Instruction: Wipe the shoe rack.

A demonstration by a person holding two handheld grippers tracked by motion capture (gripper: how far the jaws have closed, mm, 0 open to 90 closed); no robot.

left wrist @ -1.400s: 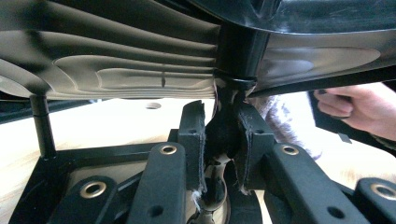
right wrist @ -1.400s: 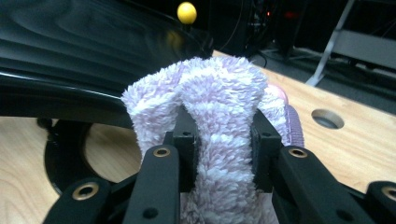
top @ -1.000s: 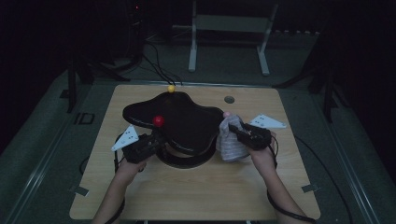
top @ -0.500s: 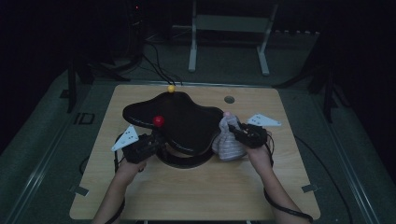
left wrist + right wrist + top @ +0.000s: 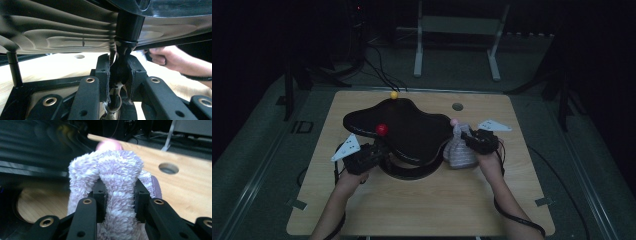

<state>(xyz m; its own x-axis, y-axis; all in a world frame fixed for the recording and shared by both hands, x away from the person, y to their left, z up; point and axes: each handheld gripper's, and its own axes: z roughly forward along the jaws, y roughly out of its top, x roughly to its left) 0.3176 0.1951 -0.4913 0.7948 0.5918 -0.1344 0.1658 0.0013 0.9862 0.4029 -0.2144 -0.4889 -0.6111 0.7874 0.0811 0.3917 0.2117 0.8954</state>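
I see the big worktop (image 5: 422,200) with lots of bare wood low in the frame, and on it, near the middle, a black wavy stand (image 5: 407,130) with a red ball (image 5: 382,129) on top. My left gripper (image 5: 379,152) sits at the stand's lower left, jaws closed tight on its thin black post (image 5: 117,72). My right gripper (image 5: 468,140) is the nearer one to the fuzzy purple cloth (image 5: 459,150), jaws pinching its top so it hangs straight down, just right of the stand's edge.

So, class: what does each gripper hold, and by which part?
The right gripper is shut on a fold of the fluffy lilac cloth. The left gripper is clamped on the black stand's post, low down near its base.
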